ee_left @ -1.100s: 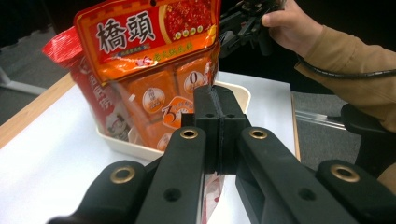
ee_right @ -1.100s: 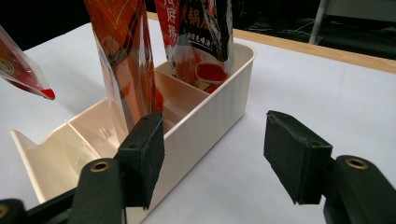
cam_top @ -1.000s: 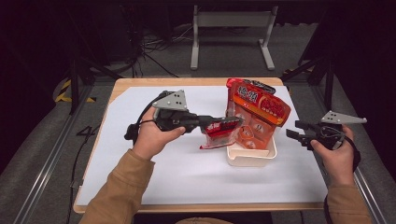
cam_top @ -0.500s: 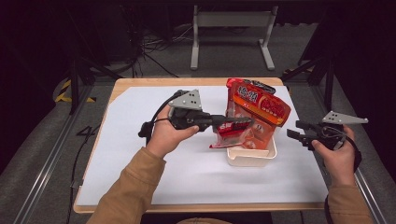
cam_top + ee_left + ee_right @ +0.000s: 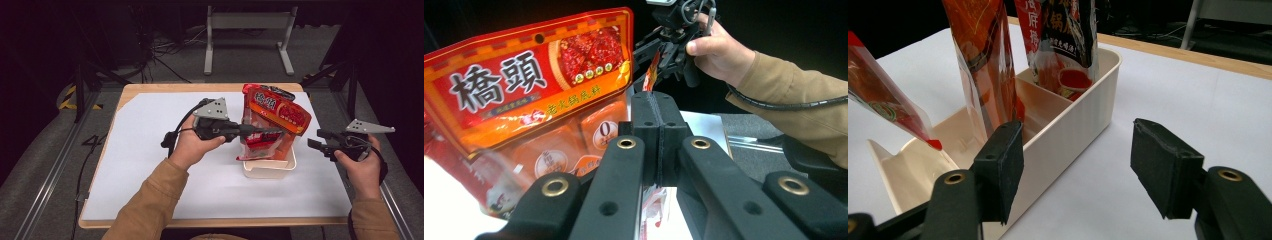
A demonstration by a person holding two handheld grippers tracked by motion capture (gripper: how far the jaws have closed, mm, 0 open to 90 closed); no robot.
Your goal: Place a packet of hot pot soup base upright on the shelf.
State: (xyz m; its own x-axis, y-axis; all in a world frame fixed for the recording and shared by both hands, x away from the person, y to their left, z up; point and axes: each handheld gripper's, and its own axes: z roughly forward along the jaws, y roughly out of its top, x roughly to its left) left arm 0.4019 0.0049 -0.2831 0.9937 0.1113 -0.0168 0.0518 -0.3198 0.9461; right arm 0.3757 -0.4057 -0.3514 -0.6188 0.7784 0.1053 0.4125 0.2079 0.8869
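The left gripper (image 5: 260,135) reaches in level from the left over the cream bin (image 5: 270,169), its jaws pressed together on the top edge of a small red sachet (image 5: 260,145) that hangs slanted over the bin's near end. In the left gripper view the two black pads (image 5: 659,135) meet flat, and only a sliver of the sachet (image 5: 655,210) peeks out below them, so its print cannot be read. Just behind it a large orange-red pouch (image 5: 275,111) stands upright in the bin, with a darker pouch (image 5: 280,92) at the far end behind it. Seen from the right gripper view, the bin (image 5: 1083,120) has inner dividers; the sachet (image 5: 885,107) dips toward the nearest compartment, but whether its lower corner touches the floor is hidden by the wall. The tops of the pouches are cut off there. The right gripper (image 5: 316,142) hovers well apart to the right of the bin, its jaws standing wide with nothing between them. A sheet of white paper (image 5: 150,150) covers the wooden table (image 5: 170,89). Beyond the table, grey carpet (image 5: 240,55) runs into a dark room with black cables and a white metal frame (image 5: 247,30).
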